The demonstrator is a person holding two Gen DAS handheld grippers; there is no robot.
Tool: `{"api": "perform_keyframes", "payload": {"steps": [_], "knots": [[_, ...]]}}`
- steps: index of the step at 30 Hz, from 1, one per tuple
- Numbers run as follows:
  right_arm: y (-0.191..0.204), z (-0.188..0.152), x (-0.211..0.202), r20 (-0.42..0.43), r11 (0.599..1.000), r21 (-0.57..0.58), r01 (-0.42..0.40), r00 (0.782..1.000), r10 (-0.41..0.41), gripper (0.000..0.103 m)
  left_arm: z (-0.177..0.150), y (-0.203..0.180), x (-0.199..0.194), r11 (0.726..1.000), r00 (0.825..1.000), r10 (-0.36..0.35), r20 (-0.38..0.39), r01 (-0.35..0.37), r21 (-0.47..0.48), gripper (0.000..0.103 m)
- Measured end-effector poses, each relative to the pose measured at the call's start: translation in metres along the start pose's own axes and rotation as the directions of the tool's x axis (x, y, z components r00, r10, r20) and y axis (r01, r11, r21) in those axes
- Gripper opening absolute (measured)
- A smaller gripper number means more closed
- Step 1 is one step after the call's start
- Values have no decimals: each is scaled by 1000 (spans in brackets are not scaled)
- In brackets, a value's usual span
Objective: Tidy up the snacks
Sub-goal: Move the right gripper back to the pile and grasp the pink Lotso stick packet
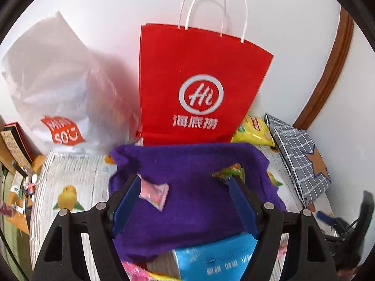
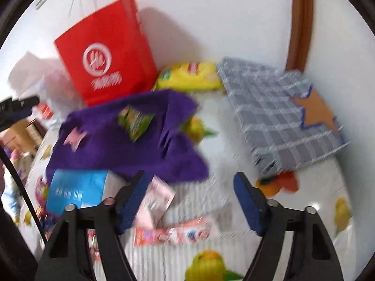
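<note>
Because the purple cloth (image 1: 187,187) lies spread flat across the centre of the left wrist view, we read it as the collecting surface, and we describe that frame from left to right. At upper left a white plastic bag (image 1: 58,89) leans against the wall, and beside it the red paper bag (image 1: 199,84) stands upright with its handles up, probably kept clear of the working area. On the cloth, left of centre, lies a pink sachet (image 1: 154,193); right of centre lies a green-and-orange sachet (image 1: 230,171). The left gripper (image 1: 185,194) hangs over the cloth with its jaws partly spread, and we see nothing pinched between them. At lower centre a blue box (image 1: 215,260) rests at the cloth's near edge. At right, a yellow snack pack (image 1: 254,132) and a grey checked bag (image 1: 297,154) lie off the cloth, apparently still unsorted. In the blurred right wrist view, the right gripper (image 2: 192,199) hovers at lower centre above the fruit-printed sheet (image 2: 328,187). Its jaws stand about half apart and empty, though a pink-and-white packet (image 2: 155,202) lies just beside the left finger (image 2: 131,203), which we judge the likely next pick.
</note>
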State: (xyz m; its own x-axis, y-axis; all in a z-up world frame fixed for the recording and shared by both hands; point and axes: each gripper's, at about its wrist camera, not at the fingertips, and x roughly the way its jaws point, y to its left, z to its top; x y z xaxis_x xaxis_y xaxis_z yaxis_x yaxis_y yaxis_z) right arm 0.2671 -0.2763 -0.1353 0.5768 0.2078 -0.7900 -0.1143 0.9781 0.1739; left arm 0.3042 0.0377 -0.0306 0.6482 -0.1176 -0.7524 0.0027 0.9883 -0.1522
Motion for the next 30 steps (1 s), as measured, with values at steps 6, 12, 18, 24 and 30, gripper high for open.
{"api": "perform_keyframes", "payload": {"steps": [6,12,18,24,30], "knots": [[21,-18,19,-25,990,-87,-107,994,105,58,-25,-5,-7,999,998,45,-39,-44,31,76],[35,-33,37,-133,960,-185,-209,973,186,65,-47,-1,-15,998,997,56,-62,-54,23,76],[37,-53,33,-185,949,-234,-210,968,169,70,-64,4,-22,999,996,45,-74,-44,13,76],[43,-73,33,-178,954,-258,-150,978,106,67,-85,19,-35,999,996,51,-76,-51,-4,76],[56,-93,22,-76,949,-312,-52,997,29,22,-109,49,-44,994,992,95,-87,-99,-43,76]]}}
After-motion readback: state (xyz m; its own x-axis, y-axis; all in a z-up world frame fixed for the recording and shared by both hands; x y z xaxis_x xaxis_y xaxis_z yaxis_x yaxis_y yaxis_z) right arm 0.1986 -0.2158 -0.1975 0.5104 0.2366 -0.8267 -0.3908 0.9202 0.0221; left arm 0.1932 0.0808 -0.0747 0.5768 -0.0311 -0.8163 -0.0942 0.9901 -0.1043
